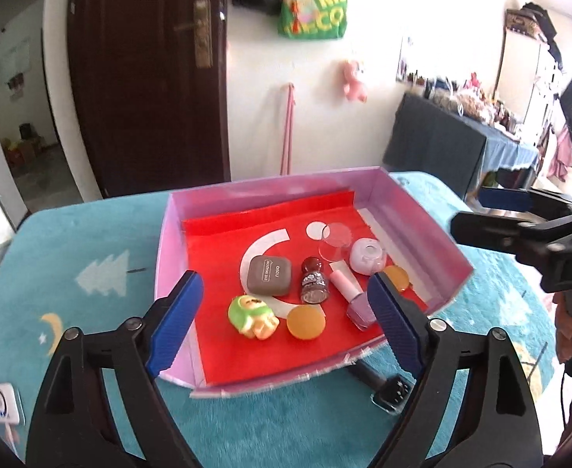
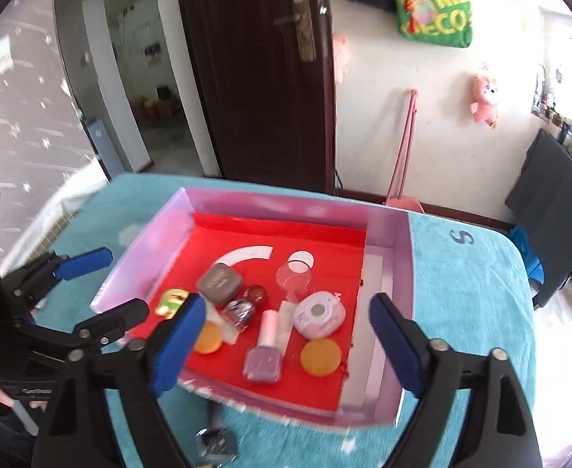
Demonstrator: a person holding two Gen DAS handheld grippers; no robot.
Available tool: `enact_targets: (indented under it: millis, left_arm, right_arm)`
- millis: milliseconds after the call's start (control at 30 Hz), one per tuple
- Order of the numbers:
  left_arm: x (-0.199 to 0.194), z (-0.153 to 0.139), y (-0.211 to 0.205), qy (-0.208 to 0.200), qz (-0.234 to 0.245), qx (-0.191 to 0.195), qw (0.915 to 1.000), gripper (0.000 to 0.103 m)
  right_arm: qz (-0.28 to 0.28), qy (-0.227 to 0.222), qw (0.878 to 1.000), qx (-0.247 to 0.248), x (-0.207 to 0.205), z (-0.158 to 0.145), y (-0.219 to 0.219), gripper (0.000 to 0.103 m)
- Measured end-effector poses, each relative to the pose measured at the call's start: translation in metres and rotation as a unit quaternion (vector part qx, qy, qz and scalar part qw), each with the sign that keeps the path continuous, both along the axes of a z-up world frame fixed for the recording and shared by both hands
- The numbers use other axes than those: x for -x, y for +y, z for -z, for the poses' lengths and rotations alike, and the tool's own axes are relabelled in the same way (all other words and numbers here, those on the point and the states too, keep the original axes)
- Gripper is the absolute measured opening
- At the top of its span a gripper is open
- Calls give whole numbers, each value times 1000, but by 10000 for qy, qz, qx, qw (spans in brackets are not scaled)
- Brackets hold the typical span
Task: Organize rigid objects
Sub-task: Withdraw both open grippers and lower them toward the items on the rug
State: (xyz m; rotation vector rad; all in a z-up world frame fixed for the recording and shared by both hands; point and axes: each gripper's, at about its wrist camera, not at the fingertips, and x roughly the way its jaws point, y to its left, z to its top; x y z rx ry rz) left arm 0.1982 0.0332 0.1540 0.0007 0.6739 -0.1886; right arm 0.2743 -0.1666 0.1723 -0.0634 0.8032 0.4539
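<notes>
A pink box (image 1: 414, 210) with a red liner sits on a counter (image 1: 71, 241) covered in a fluffy teal cloth. Inside the box lie many small things close together. There is a brown eye shadow case (image 1: 269, 275), a dark round-topped bottle (image 1: 314, 281) lying beside it, and a pink nail polish bottle (image 1: 351, 295) on its side. A clear cup (image 1: 334, 242) lies tipped over near a round pink-and-white case (image 1: 368, 256). Two flat orange discs (image 1: 306, 323) rest on the liner, one near the front and one by the right wall. A small green and yellow toy (image 1: 251, 316) lies at the front left.

A dark object (image 1: 379, 386) lies on the teal cloth just in front of the box.

The left gripper (image 1: 286, 321) hovers over the front of the box with its blue fingers (image 1: 176, 319) spread wide and nothing between them. The right gripper (image 2: 286, 347) also hangs above the box, its fingers (image 2: 397, 345) wide apart and holding nothing.

Behind the counter are a dark brown door (image 1: 145, 78) and a white wall with a green bag (image 1: 313, 4) hanging on it.
</notes>
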Motion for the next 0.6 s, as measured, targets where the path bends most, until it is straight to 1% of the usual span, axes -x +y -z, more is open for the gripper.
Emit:
enact_targets:
  millis: [67,167,233,300,400,467,600]
  left_arm:
    - [20,-2,0,-197,-61,26,9998,88]
    - [45,-4,0,-393,-148,82,9991,91]
    - [64,-2,-2,-561,-200,92,9982,92]
    - [78,1,-4,-643,-241,84,9976,92]
    - [95,10,-6,-615,-274,144,9976,92]
    - [105,21,-6,-553,-332,172,9978,92]
    - [114,46,-6,-375,-439,188,9982,93]
  right_arm:
    - [64,-123,9998,-168,19,-7,-8,102]
    - [164,-288,9988,-371,50,-13,-24,103]
    - [216,-406,9978,-473,68,-16,-32,103]
    - [282,-512,9968,-539,88,-16,-40,103]
    - [369,-645,9957,-556,113,-11,-50,103]
    - [448,-705,9951,-538,128,-4,-54,103]
    - [586,-750,9943,-486,154,19,-59,103]
